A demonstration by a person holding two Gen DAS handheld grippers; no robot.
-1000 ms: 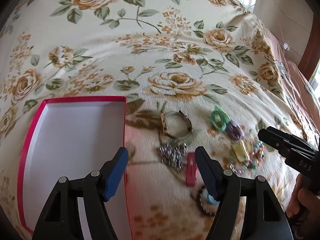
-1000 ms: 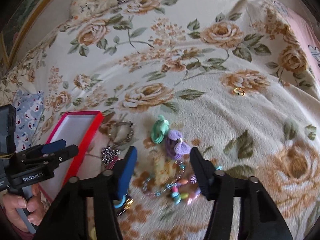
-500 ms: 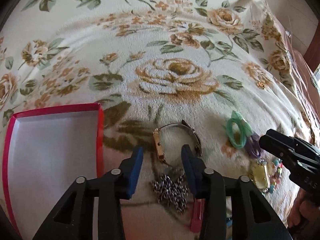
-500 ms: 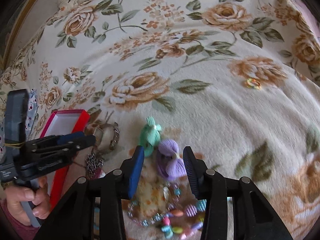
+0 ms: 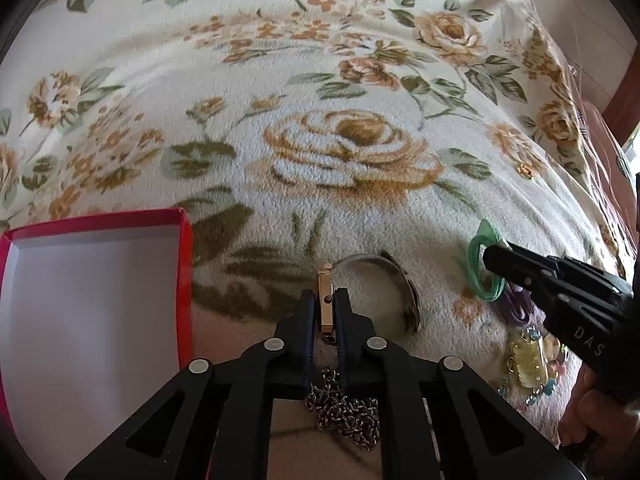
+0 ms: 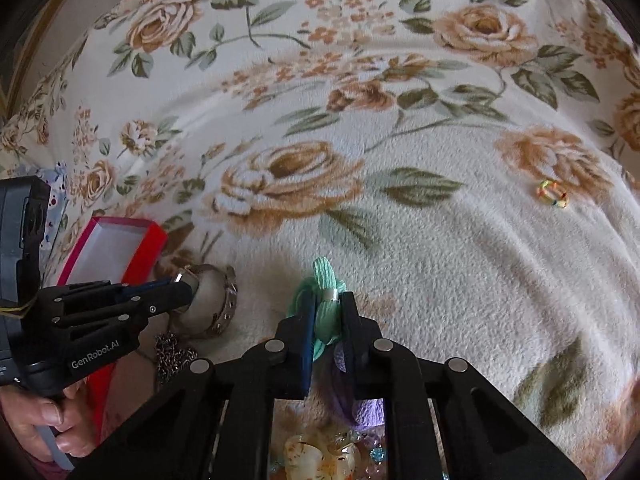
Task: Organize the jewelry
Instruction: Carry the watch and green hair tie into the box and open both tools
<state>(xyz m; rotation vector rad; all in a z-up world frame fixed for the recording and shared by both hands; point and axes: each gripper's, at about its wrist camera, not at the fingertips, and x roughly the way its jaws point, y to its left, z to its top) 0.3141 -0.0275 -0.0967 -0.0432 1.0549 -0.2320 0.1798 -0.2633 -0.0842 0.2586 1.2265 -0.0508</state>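
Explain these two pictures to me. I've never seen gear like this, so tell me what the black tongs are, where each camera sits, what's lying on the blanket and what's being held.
The black tongs are hand-held grippers, one in each of a person's hands, each carrying a wide-angle camera that looks along its two fingers. So each picture is one gripper's own view, with the other gripper showing at the side.

The left gripper is closing on the gold case of a watch. The right gripper is closing on a green hair tie.

All this lies on a floral blanket. Also there: an open red box with a white inside, a silver chain, a purple hair tie, a beaded bracelet and, farther off, a small colourful ring.
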